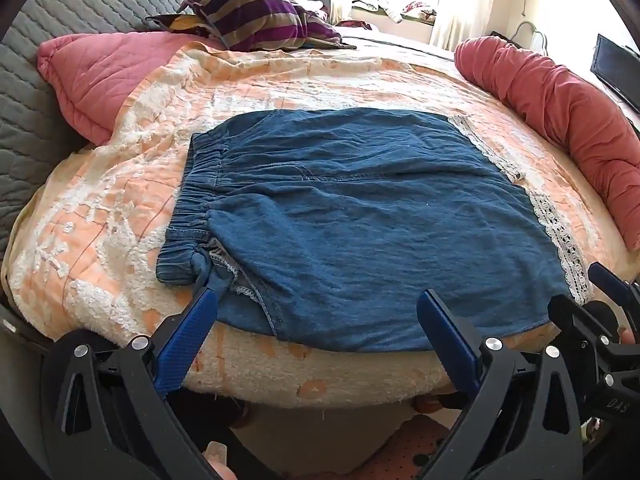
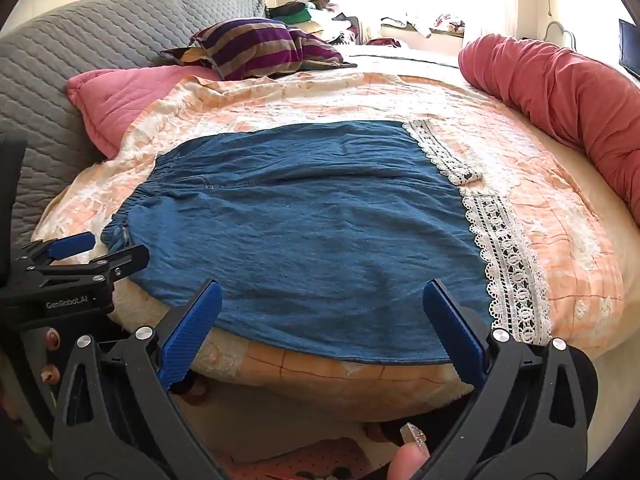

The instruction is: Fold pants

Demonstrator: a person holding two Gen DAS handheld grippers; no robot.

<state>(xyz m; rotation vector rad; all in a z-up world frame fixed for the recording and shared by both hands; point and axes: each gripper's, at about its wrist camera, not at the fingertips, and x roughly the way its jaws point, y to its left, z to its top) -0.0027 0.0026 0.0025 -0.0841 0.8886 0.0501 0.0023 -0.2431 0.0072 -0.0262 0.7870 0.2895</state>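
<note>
Left wrist view looks down over the blue pants [image 1: 352, 224], spread flat on the peach bedspread [image 1: 132, 184] near its front edge, with the elastic waistband [image 1: 196, 200] to the left and the white lace hems [image 1: 560, 236] to the right. As far as these frames show, the pants lie full width with both legs side by side — I judge that no fold has been made, so the whole job is left: likely one leg over the other, then end to end.

Both tools stand wide apart and hold nothing. The left gripper [image 1: 316, 320] hovers at the near edge by the waistband corner; its left finger seems to sit just beside the drawstring knot [image 1: 200, 270], though contact is unclear. The right gripper [image 2: 320, 304] hangs over the near edge of the right-hand leg, close to the lace.

This view alone shows the gathered waistband and the turned-out seam at the near-left corner. Right wrist view instead gives the lace band [image 2: 508, 256] along its whole length — and the left tool from the side.
</note>
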